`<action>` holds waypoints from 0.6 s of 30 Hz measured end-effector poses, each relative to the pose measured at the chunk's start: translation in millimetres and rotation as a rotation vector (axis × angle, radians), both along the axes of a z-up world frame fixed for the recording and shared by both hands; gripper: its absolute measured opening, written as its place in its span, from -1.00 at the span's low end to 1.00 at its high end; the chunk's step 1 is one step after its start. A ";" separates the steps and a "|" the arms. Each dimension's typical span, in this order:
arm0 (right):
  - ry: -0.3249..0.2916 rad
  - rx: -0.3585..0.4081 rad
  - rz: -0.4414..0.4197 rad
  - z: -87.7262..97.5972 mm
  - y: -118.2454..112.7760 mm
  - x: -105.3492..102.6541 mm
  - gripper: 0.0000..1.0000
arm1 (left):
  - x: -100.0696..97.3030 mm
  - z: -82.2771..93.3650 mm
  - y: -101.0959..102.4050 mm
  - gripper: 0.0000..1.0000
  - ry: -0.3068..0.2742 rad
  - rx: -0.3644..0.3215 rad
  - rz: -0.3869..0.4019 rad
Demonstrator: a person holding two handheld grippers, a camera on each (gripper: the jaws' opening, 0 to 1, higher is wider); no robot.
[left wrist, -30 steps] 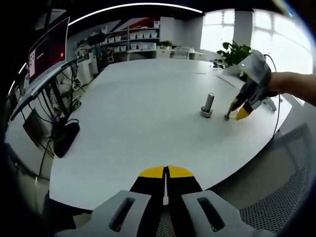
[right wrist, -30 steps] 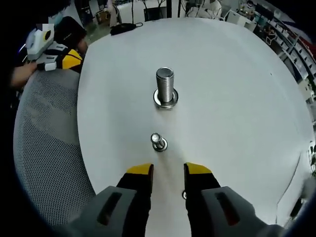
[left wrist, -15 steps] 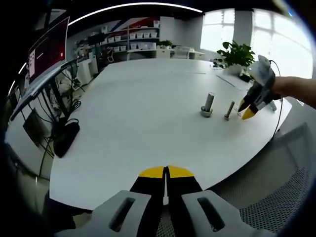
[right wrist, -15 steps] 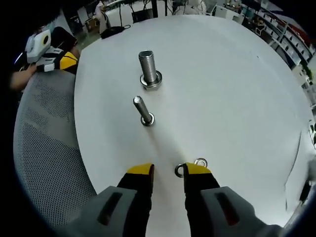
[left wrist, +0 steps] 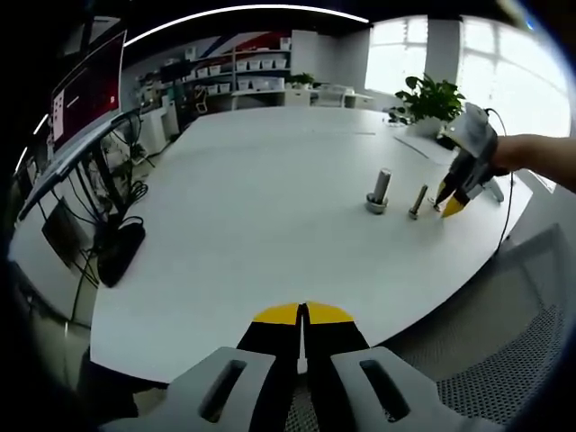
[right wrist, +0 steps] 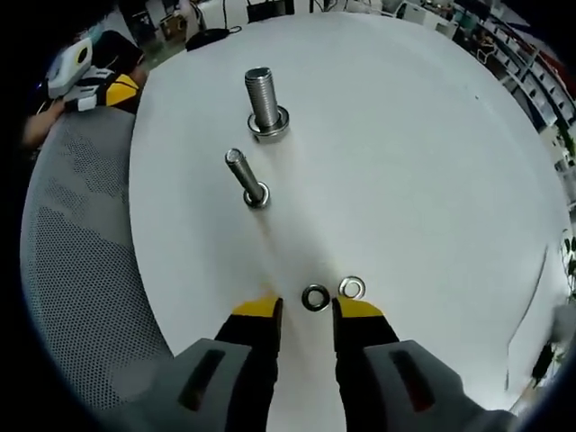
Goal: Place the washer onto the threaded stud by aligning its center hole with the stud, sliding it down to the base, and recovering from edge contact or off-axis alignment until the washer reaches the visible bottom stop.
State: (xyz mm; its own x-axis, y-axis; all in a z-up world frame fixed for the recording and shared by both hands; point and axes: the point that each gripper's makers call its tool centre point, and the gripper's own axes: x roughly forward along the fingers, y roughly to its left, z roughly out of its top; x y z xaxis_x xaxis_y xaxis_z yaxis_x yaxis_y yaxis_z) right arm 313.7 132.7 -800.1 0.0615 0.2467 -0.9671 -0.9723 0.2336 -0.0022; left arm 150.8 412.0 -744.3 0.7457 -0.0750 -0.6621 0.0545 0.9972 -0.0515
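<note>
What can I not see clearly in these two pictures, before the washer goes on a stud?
- Left gripper view: the two washers beside the right gripper are too small to make out.
- Right gripper view: whether the thin stud or the thick stud fits the dark washer or the bright washer cannot be told.
- Right gripper view: the left gripper sits blurred at the edge.

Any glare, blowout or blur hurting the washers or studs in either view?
Left gripper view: windows blown out at upper right, table evenly lit, studs small. Right gripper view: sharp, soft shadows, both washers and the thin stud crisp; fisheye bends the table edge.
</note>
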 end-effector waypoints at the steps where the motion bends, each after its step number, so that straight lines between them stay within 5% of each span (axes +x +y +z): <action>1: 0.003 -0.008 0.008 -0.2 0.3 0.2 -0.51 | 0.1 0.1 0.3 -1.00 -0.001 0.000 0.003; 12: -0.012 -0.081 0.125 -0.6 3.0 6.1 -0.71 | -0.1 -0.3 0.8 -1.00 0.003 0.004 0.005; 18: -0.025 -0.083 0.105 -0.6 3.3 4.2 -0.71 | -0.6 -0.5 0.4 -1.00 0.006 0.004 0.004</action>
State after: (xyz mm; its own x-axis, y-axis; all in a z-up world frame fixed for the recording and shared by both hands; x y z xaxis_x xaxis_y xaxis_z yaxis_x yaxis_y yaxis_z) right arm 317.9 136.0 -800.7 0.0635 0.1721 -0.9830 -0.9908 0.1287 -0.0414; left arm 150.2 412.4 -744.8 0.7419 -0.0694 -0.6669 0.0503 0.9976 -0.0479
